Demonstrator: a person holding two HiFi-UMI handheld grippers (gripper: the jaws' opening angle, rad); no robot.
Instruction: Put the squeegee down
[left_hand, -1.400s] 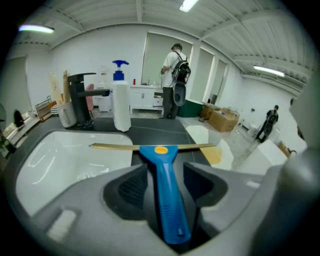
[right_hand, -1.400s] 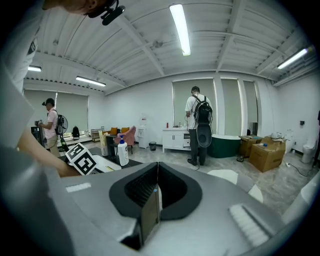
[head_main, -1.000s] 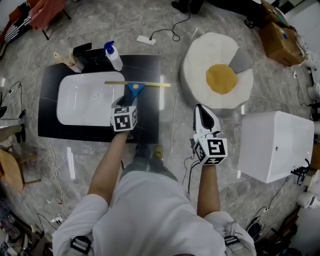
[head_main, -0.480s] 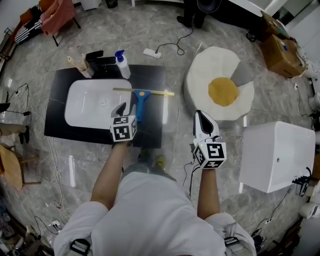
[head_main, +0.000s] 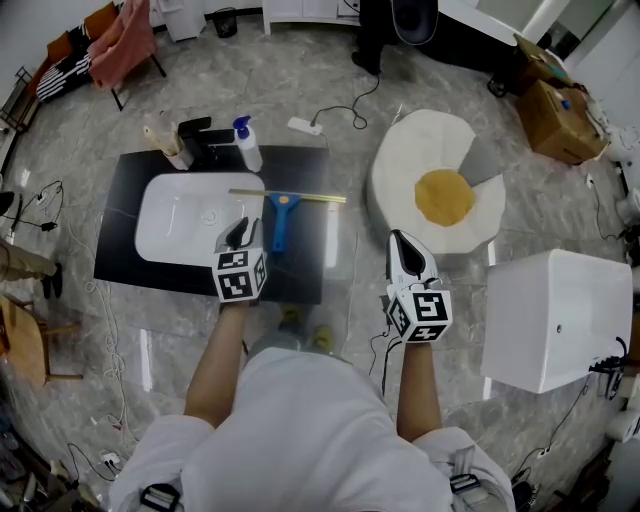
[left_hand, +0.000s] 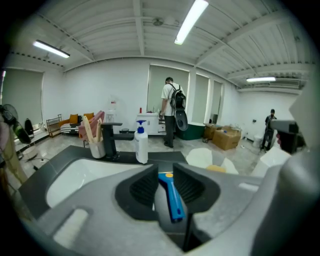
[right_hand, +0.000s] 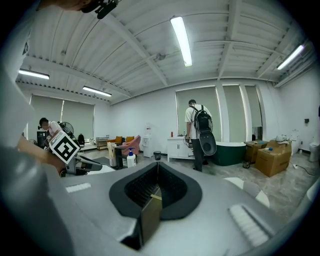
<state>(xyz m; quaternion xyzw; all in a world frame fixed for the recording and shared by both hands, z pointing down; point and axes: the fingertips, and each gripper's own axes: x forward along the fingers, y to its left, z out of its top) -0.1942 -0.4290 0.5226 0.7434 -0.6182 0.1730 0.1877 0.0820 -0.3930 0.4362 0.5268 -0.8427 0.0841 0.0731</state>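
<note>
The squeegee (head_main: 280, 215), with a blue handle and a long yellow-edged blade, lies flat on the black counter (head_main: 300, 272) just right of the white sink (head_main: 175, 215). My left gripper (head_main: 241, 234) hangs above the counter's near part, clear of the handle's near end. Its jaws are closing with nothing gripped. In the left gripper view the blue handle (left_hand: 172, 197) shows through the gap of the left gripper (left_hand: 164, 172), lying on the counter below it. My right gripper (head_main: 405, 243) hovers over the floor to the right, with the right gripper (right_hand: 158, 175) shut and empty.
A pump bottle (head_main: 247, 145), a black faucet (head_main: 200, 135) and a cup of brushes (head_main: 163, 138) stand at the counter's far edge. An egg-shaped cushion (head_main: 440, 185) and a white box (head_main: 555, 300) lie to the right. A person (left_hand: 172, 110) stands far behind.
My left gripper has drawn back from the squeegee's handle toward me and risen, its jaws narrowing. The squeegee stays lying on the counter. The right gripper has barely shifted.
</note>
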